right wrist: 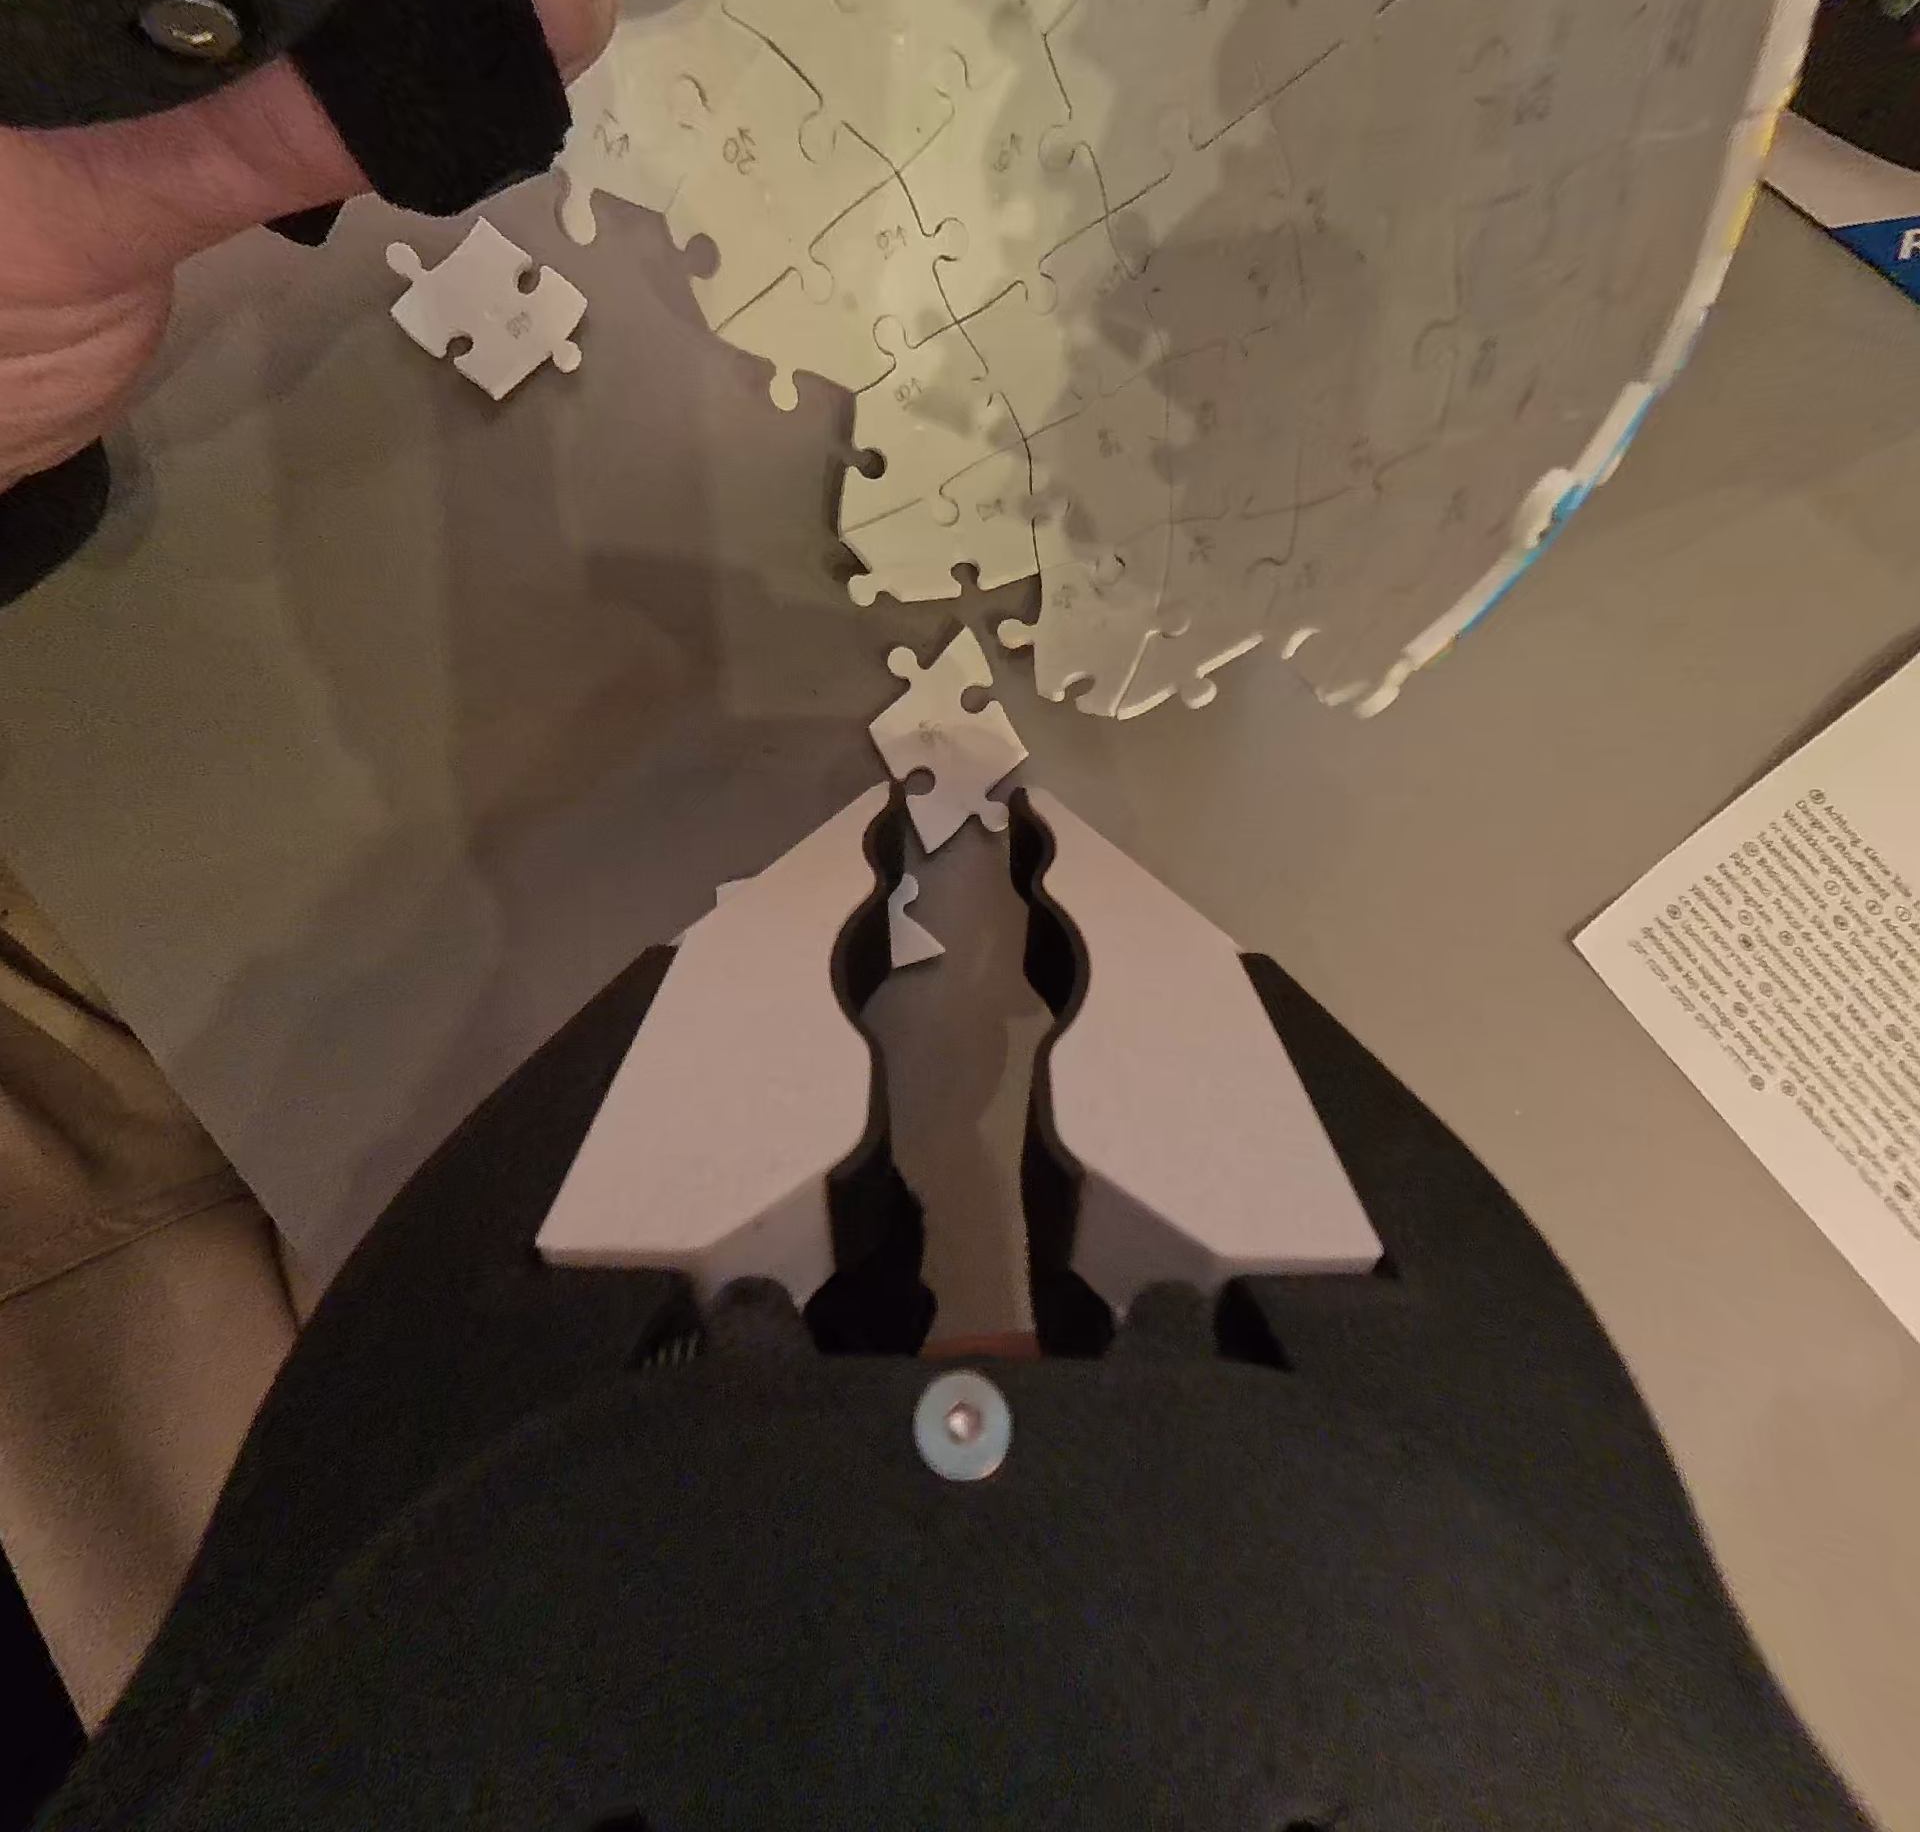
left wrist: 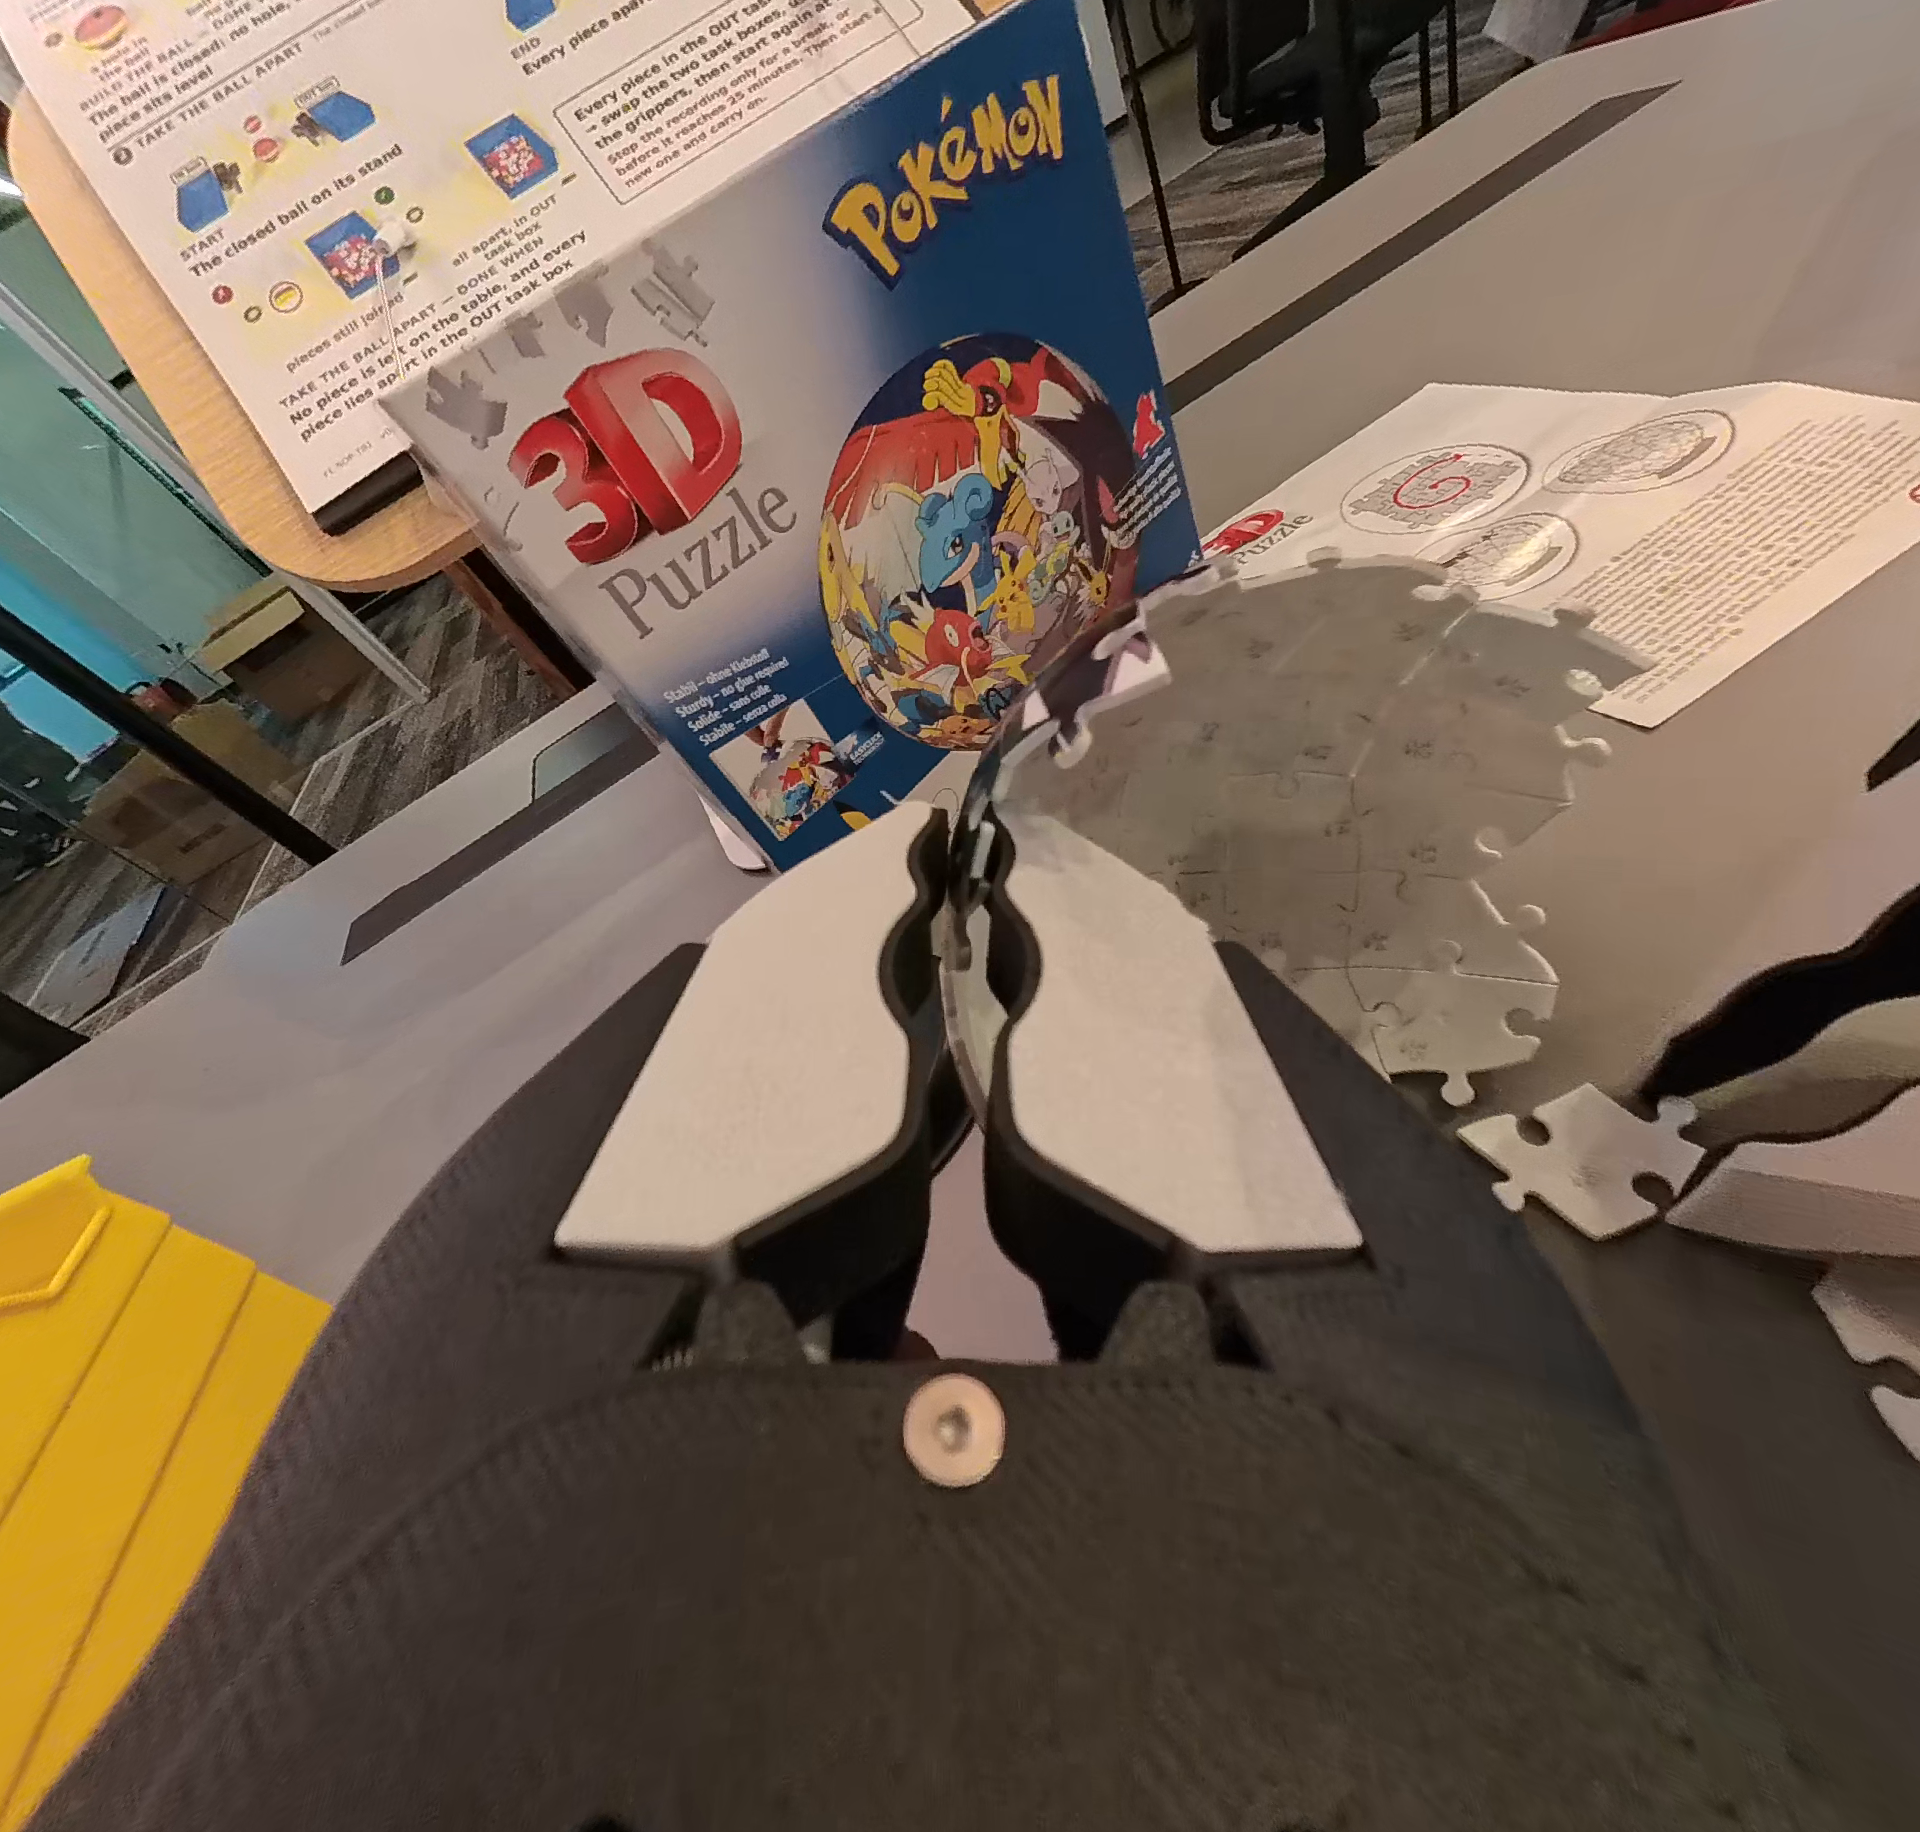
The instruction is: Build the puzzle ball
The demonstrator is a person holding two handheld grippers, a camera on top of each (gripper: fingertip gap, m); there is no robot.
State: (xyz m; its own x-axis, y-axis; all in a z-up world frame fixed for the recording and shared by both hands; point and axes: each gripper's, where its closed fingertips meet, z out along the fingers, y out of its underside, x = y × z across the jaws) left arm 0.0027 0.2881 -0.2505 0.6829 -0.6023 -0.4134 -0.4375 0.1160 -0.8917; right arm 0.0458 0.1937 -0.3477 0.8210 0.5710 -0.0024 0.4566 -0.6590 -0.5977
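The partly built puzzle ball (left wrist: 1351, 795) is a curved shell with its white, numbered inner side facing me; it also fills the top of the right wrist view (right wrist: 1247, 276). My left gripper (left wrist: 961, 837) is shut on the shell's rim and holds it up off the grey table (left wrist: 364, 1003). My right gripper (right wrist: 956, 806) is shut on a loose white puzzle piece (right wrist: 945, 743), just below the shell's jagged lower edge. That piece also shows in the left wrist view (left wrist: 1579, 1159). Another loose piece (right wrist: 488, 307) lies on the table near the hand (right wrist: 104, 276) holding the left gripper.
The blue puzzle box (left wrist: 831, 432) stands behind the shell, with an instruction board (left wrist: 364, 120) behind it. A printed leaflet (left wrist: 1662, 535) lies to the right, also in the right wrist view (right wrist: 1818, 1003). A yellow box (left wrist: 125, 1419) sits at the near left. More white pieces (left wrist: 1870, 1346) lie at the right edge. The gap from one gripper's tips to the other's is roughly 15 cm.
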